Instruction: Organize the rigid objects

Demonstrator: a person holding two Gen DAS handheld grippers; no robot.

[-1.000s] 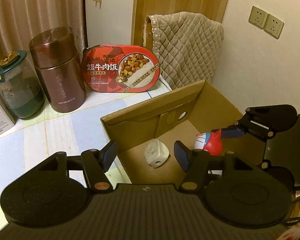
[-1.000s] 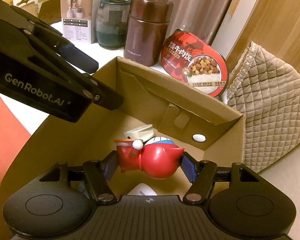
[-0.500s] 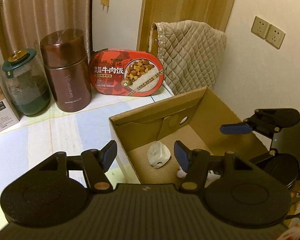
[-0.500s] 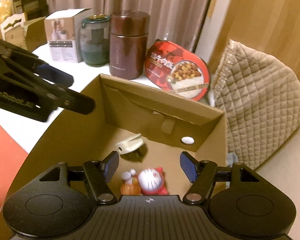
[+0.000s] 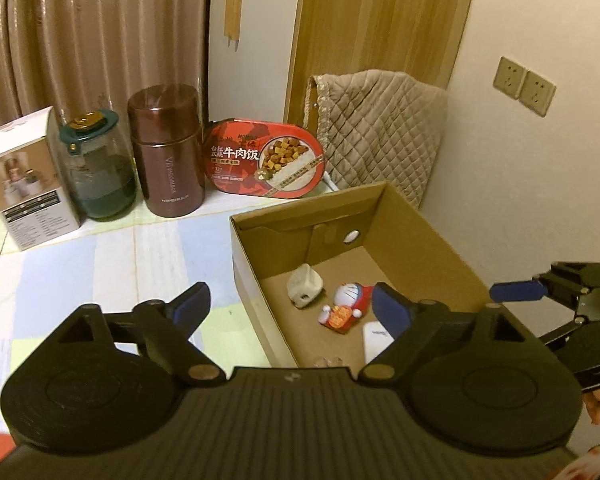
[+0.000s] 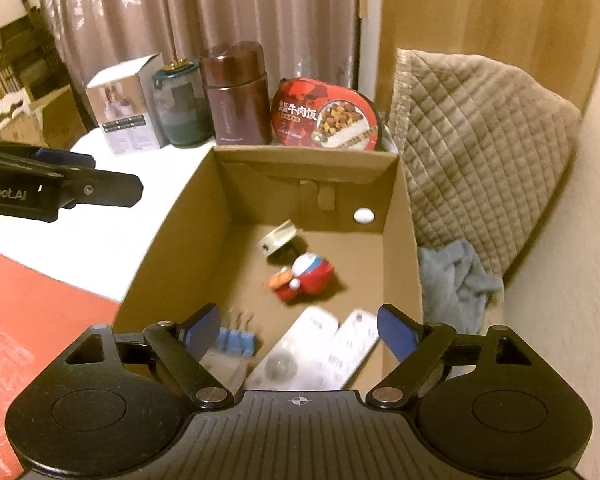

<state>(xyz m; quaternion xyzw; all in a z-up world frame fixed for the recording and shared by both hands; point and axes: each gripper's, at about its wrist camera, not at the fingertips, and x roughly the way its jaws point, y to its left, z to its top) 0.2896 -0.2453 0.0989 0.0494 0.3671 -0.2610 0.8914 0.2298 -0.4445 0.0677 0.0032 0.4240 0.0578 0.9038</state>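
Note:
An open cardboard box [image 5: 420, 220] [image 6: 404, 216] holds a red and white Doraemon toy [image 5: 348, 304] [image 6: 306, 274], a white plug adapter [image 5: 304, 285] [image 6: 278, 236], a blue clip [image 6: 236, 340] and white flat packets [image 6: 320, 352]. My left gripper [image 5: 290, 306] is open and empty, above the box's left wall. My right gripper [image 6: 298, 330] is open and empty, raised over the box's near end. Its fingers [image 5: 516, 291] also show at the right of the left wrist view.
On the table behind the box stand a red meal tray [image 5: 266, 159], a brown flask [image 5: 166, 160], a green-lidded jar [image 5: 98, 168] and a white carton [image 5: 28, 192]. A quilted cover [image 5: 380, 136] and a grey cloth [image 6: 456, 280] lie right of the box.
My right gripper opened and let the Doraemon toy drop into the box, then rose and pulled back. My left gripper also rose and drew back.

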